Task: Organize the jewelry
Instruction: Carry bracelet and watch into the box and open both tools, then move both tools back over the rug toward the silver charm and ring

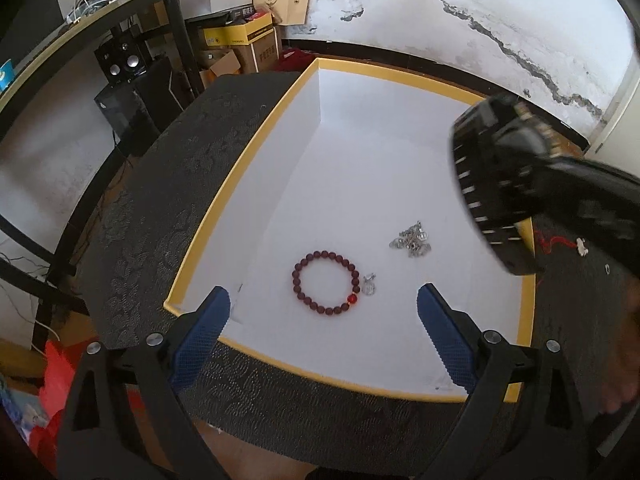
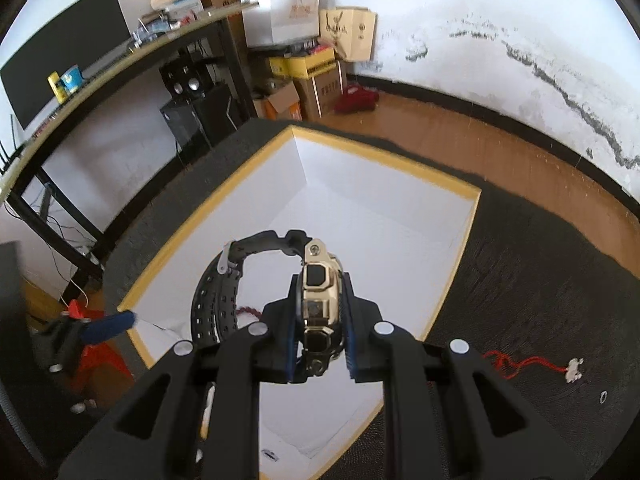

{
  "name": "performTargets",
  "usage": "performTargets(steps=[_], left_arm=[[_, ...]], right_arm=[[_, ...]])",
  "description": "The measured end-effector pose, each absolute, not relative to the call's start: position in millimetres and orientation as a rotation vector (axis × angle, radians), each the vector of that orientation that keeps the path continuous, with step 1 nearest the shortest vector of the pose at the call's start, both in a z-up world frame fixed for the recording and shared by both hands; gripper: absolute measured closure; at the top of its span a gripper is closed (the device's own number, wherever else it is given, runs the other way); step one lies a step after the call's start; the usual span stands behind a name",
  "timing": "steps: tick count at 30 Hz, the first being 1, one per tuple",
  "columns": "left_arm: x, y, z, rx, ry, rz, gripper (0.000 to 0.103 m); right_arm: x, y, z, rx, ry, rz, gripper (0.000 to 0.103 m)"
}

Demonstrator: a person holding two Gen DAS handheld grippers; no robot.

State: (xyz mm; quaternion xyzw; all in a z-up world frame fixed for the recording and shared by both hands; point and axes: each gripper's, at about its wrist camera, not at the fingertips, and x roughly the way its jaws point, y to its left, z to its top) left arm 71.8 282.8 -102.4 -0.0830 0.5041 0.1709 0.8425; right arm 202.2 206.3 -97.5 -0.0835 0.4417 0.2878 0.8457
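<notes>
The right gripper (image 2: 320, 344) pinches a wristwatch (image 2: 320, 300) by its gold-toned case, the 2 blue-padded jaws pressed against the case's sides, and holds it above the open white box (image 2: 400, 216) with the yellow rim. The watch's black perforated strap loops out to the left of the case, its metal buckle uppermost. From the left wrist camera the same watch (image 1: 508, 184) appears blurred over the box's right-hand edge.

The left gripper (image 1: 323, 320) stands spread wide at the box's near edge, nothing between its blue fingers (image 1: 204, 332). In the right wrist view 1 blue finger of it (image 2: 108, 326) shows at the box's near left corner.

On the box floor, just beyond the left gripper, lies a dark red bead bracelet (image 1: 325, 283) with 1 brighter red bead, a small silver pendant (image 1: 369, 286) touching its right side. A tangle of silver chain (image 1: 412, 237) lies farther in and to the right, apart from the bracelet.

The box sits on a black patterned cloth (image 1: 160, 216). Outside the box, on the cloth to its right, a red cord (image 2: 516, 364) with a small white charm (image 2: 574, 368) lies loose, and a tiny ring-shaped piece (image 2: 603, 397) rests just beyond it.
</notes>
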Motion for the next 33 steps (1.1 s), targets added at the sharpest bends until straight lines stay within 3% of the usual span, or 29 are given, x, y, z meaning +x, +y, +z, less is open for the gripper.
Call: performTargets(steps=[7, 14, 15, 17, 18, 19, 25, 33], left_arm=[[56.0, 281.2, -100.6, -0.144, 1.062, 0.369, 0.011], [46.1, 288.4, -97.8, -0.152, 1.069, 0.38, 0.011], [45.0, 288.8, -96.6, -0.155, 1.067, 0.384, 0.011], [42.8, 289.5, -93.3, -0.161, 1.058, 0.39, 0.011], [41.5, 289.2, -91.7, -0.161, 1.054, 0.391, 0.011], [39.9, 288.0, -89.7, -0.162, 1.05, 0.389, 0.011], [37.6, 274.1, -76.8, -0.157, 1.022, 0.371, 0.011], [61.3, 215.7, -56.8, -0.141, 0.955, 0.272, 0.011]], right_arm=[[216.1, 220.1, -146.4, -0.249, 1.022, 0.571, 0.085], [215.8, 227.7, -156.1, -0.301, 1.012, 0.579, 0.085], [215.1, 228.6, -157.8, -0.307, 1.016, 0.592, 0.081], [211.2, 230.0, -152.4, -0.304, 0.999, 0.626, 0.054], [207.8, 228.3, -147.9, -0.289, 0.98, 0.637, 0.022], [205.3, 227.5, -143.7, -0.276, 0.958, 0.646, 0.007], [196.8, 196.1, -108.9, -0.211, 0.891, 0.639, 0.007], [175.8, 83.7, -76.5, -0.178, 0.831, 0.518, 0.007]])
